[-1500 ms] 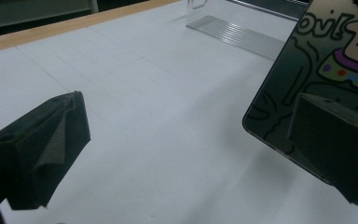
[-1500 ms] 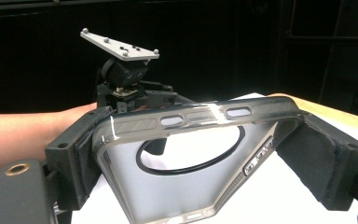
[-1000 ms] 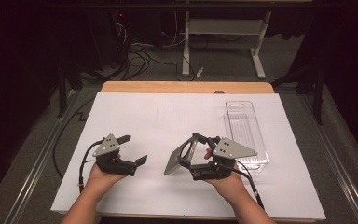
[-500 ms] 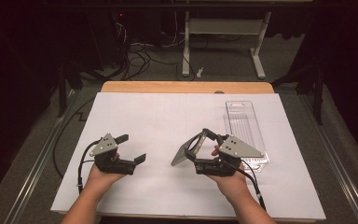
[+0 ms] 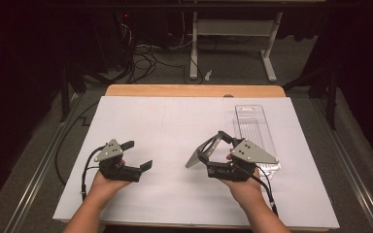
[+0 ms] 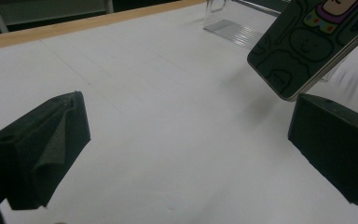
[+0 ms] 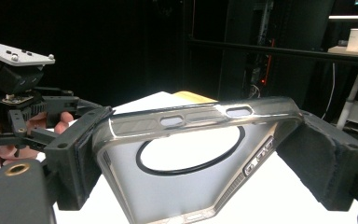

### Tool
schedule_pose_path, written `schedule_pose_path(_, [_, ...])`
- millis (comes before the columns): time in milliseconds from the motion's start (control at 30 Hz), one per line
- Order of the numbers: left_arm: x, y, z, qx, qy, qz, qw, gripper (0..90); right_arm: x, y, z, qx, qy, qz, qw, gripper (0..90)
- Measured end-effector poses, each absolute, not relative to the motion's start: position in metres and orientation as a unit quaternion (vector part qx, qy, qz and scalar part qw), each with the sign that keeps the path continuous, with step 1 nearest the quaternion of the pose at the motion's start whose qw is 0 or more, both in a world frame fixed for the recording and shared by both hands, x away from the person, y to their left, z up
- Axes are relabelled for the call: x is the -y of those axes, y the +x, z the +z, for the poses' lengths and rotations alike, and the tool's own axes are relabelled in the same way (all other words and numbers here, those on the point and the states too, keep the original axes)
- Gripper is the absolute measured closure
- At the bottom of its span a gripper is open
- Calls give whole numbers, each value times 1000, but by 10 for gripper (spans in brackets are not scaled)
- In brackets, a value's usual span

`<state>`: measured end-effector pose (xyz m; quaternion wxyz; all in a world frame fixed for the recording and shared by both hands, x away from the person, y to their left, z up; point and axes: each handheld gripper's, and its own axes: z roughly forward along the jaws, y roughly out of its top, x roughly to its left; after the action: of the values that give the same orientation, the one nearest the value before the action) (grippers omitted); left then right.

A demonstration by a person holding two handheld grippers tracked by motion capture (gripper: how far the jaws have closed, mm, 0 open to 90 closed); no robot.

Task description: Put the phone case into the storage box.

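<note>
Progress: phone case (image 5: 197,156) is picked up and off the counter (image 5: 175,126), gripped by the right gripper (image 5: 212,150). Where it is meant to end up I can't tell from the frames; my guess is a handover to the left gripper (image 5: 138,154) or a placement by the clear plastic tray (image 5: 255,131), and neither is done.

High view: right gripper sits right of centre, case tilted out to its left, held above the white sheet. Left gripper is well apart on the left side, fingers wide, holding nothing. Clear tray lies flat just behind the right hand (image 5: 245,187), nothing visibly in it.

Left gripper view: own fingers (image 6: 42,149) spread wide, bare white counter between them. Case (image 6: 307,44) hangs at upper right, clear of the counter with its shadow below. This view gives what the others don't: the printed cartoon pattern on one face. Tray (image 6: 235,28) visible beyond.

Right gripper view: fingers (image 7: 81,154) clamp the case (image 7: 191,172) across two opposite edges. Detail seen nowhere else: translucent smoky shell, black ring on the back, button cutouts along the top edge. Left gripper (image 7: 18,102) shows at far left, held in the person's hand.
</note>
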<state>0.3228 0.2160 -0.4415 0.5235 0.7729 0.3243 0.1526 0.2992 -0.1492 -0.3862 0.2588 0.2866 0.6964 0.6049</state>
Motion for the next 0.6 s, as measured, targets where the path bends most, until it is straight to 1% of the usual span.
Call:
schedule_pose_path(300, [-215, 322, -441, -322, 775, 149, 523, 2, 156, 300, -384, -686, 304, 602, 274, 141])
schedule_pose_path(600, [-213, 322, -442, -319, 778, 151, 519, 2, 172, 302, -377, -673, 313, 605, 288, 141])
